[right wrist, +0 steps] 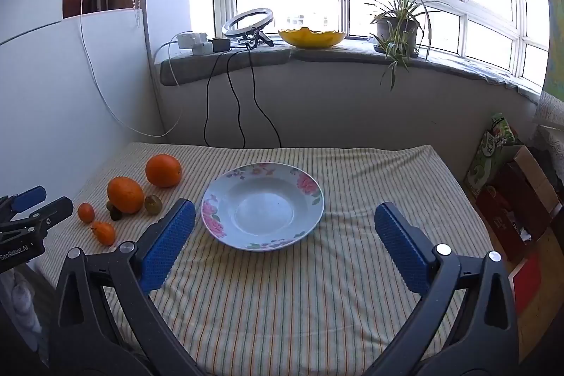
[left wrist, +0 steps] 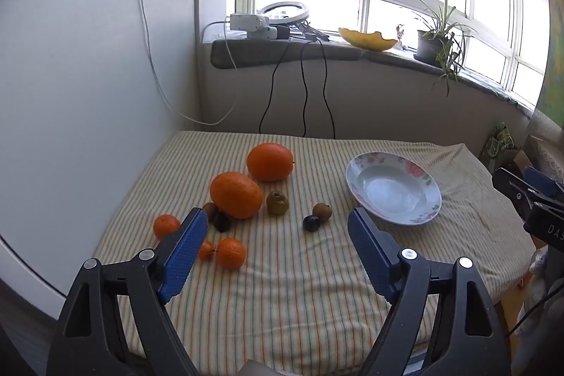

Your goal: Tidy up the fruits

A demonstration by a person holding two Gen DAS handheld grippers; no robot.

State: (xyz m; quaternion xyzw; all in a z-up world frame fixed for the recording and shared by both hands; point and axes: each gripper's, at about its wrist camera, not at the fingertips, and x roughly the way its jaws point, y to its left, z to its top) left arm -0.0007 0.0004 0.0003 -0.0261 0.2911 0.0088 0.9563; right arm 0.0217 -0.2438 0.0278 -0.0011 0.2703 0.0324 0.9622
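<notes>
On the striped tablecloth [left wrist: 299, 288] lie two big oranges [left wrist: 236, 194] [left wrist: 269, 162], small tangerines [left wrist: 231, 253] [left wrist: 165, 225], kiwis [left wrist: 277, 202] [left wrist: 322, 211] and dark plums [left wrist: 311, 223] [left wrist: 221, 221]. A flowered plate [left wrist: 393, 187] [right wrist: 262, 207] sits empty to their right. My left gripper [left wrist: 278, 221] hangs open above the cloth, short of the fruit, with nothing between its blue fingers [left wrist: 185, 252]. My right gripper [right wrist: 283, 210] is open too, hovering just in front of the plate; its left finger [right wrist: 165, 247] hides part of the fruit group [right wrist: 125, 194].
A white panel [left wrist: 88, 94] stands along the table's left side. Behind the table, cables [left wrist: 305, 87] hang from a windowsill with a ring light [right wrist: 248, 23], a yellow bowl [right wrist: 312, 37] and a potted plant [right wrist: 396, 27]. Boxes [right wrist: 507, 185] sit on the floor at right.
</notes>
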